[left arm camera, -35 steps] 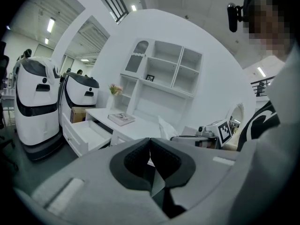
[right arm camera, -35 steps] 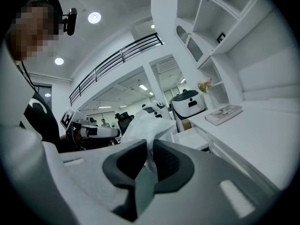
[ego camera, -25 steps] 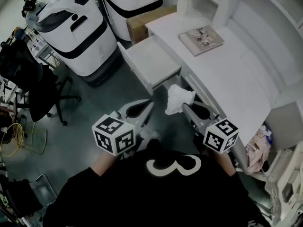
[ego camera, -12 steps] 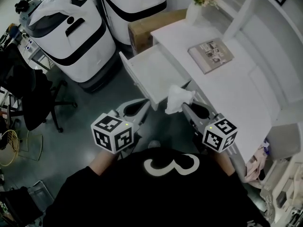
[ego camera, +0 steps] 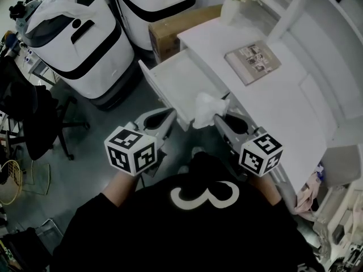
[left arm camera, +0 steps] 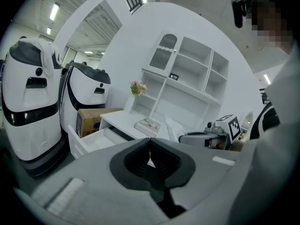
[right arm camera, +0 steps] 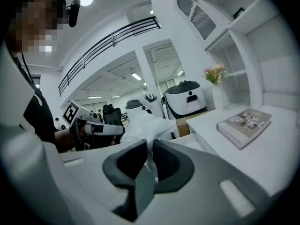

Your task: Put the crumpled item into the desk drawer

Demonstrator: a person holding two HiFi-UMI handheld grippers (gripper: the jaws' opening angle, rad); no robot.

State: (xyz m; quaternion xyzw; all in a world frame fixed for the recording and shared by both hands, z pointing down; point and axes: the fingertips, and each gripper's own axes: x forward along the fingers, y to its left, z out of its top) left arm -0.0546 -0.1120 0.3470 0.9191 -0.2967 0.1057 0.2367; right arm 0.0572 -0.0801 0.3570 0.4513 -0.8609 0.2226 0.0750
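Observation:
My right gripper [ego camera: 216, 117] is shut on a crumpled white item [ego camera: 209, 109], held just in front of the open desk drawer's [ego camera: 180, 83] front corner. In the right gripper view the crumpled item [right arm camera: 149, 125] rises from between the jaws of that gripper [right arm camera: 149, 159]. My left gripper [ego camera: 169, 119] hangs over the floor to the left, its jaws shut with nothing in them. The left gripper view shows those closed jaws [left arm camera: 150, 150], with the white drawer [left arm camera: 91, 140] pulled out beyond and the other gripper [left arm camera: 213, 135] to its right.
A book [ego camera: 252, 60] lies on the white desk [ego camera: 295, 103], and a vase of flowers [ego camera: 232, 1] stands at its far end. A cardboard box [ego camera: 170, 30] and two large white machines [ego camera: 74, 38] stand behind the drawer. An office chair [ego camera: 31, 115] is at left.
The view has shifted as the person moved; both grippers and the crumpled item now sit slightly higher and further left, closer to the drawer's front corner. The grip is unchanged.

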